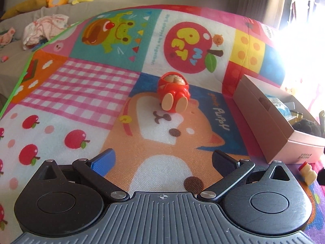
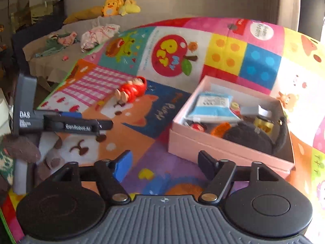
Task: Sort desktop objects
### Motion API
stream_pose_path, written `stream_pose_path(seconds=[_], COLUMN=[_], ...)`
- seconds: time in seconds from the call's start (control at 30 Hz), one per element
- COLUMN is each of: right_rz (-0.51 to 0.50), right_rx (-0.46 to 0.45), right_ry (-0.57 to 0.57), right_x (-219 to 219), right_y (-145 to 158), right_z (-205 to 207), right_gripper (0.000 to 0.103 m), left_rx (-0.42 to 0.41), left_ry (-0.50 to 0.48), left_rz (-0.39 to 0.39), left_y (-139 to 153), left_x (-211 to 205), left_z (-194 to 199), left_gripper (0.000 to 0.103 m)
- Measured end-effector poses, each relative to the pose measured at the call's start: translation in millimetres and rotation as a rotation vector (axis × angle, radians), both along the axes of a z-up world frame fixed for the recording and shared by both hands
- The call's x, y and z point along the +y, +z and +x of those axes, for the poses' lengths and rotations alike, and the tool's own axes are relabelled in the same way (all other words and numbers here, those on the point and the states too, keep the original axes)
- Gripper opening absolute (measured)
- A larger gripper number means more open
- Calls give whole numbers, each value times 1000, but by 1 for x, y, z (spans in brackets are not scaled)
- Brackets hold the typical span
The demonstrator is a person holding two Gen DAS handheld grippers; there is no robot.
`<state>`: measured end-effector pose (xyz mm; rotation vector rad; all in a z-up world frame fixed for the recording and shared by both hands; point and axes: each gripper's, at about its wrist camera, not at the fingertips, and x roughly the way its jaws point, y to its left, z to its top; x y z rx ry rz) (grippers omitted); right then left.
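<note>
Your left claw (image 1: pixel 162 160) is hovering with its jaws apart and empty, facing the red doll (image 1: pixel 174 95), which is lying on its back on the mat (image 1: pixel 85 85), left of the pink box (image 2: pixel 223 148). Your right claw (image 2: pixel 163 165) is gaping empty too. The doll is looking light, rigid and slippery; try pinching across its ribbed body.

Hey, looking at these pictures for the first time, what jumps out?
A red toy figure lies on its back on the bright cartoon play mat, on the puppy print. To its right sits an open pink box crowded with small things, including a blue packet.
</note>
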<state>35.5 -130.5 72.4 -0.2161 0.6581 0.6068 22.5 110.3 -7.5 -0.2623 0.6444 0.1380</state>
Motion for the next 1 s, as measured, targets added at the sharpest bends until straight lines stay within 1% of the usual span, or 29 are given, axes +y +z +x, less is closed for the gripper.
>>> stream_pose_path(seconds=[0.03,0.1,0.13,0.17,0.23,0.3,0.33,0.37,0.43,0.5,0.53,0.57,0.6,0.63,0.67,0.73,0.8,0.9,1.0], right_rz=[16,41,58,72,98,120,118,105,67,29,14,-3,-27,-38,-49,-70,-60,-3,10], right_rx=[1,47,101,158,297,390,413,412,420,449,467,471,466,464,457,414,359,330,266], right_ry=[9,28,35,31,-1,-51,-78,-106,-157,-179,-179,-174,-164,-152,-147,-129,-78,-13,24], right_x=[14,39,56,69,95,116,129,140,161,177,184,189,194,196,197,192,175,131,83], right_y=[9,20,23,24,16,5,-3,-9,-25,-39,-46,-50,-52,-53,-52,-44,-27,0,19], right_z=[7,27,43,58,97,130,147,160,183,199,204,206,205,203,200,187,167,133,92], right_gripper=[88,94,100,103,103,103,102,98,97,95,92,79,69,55,52,52,52,51,51], left_rx=[-3,-8,-11,-14,-22,-30,-33,-36,-39,-43,-46,-49,-52,-53,-53,-53,-53,-49,-36], left_ry=[-1,-8,-10,-9,-8,-9,-9,-11,-14,-16,-17,-17,-17,-17,-17,-17,-17,-26,-51], left_rz=[-7,-15,-21,-28,-42,-58,-65,-71,-76,-85,-93,-100,-105,-108,-108,-108,-108,-103,-74], left_y=[0,0,0,0,0,0,0,0,-1,-1,-1,-1,-1,-1,-1,-1,-1,0,0], left_x=[1,1,2,3,5,7,8,9,10,11,12,13,14,14,14,14,14,13,8], left_z=[-2,-4,-5,-5,-6,-7,-7,-8,-8,-8,-9,-9,-10,-10,-10,-10,-10,-10,-10], left_gripper=[103,103,103,103,103,103,103,103,103,103,103,103,103,103,103,103,103,103,103])
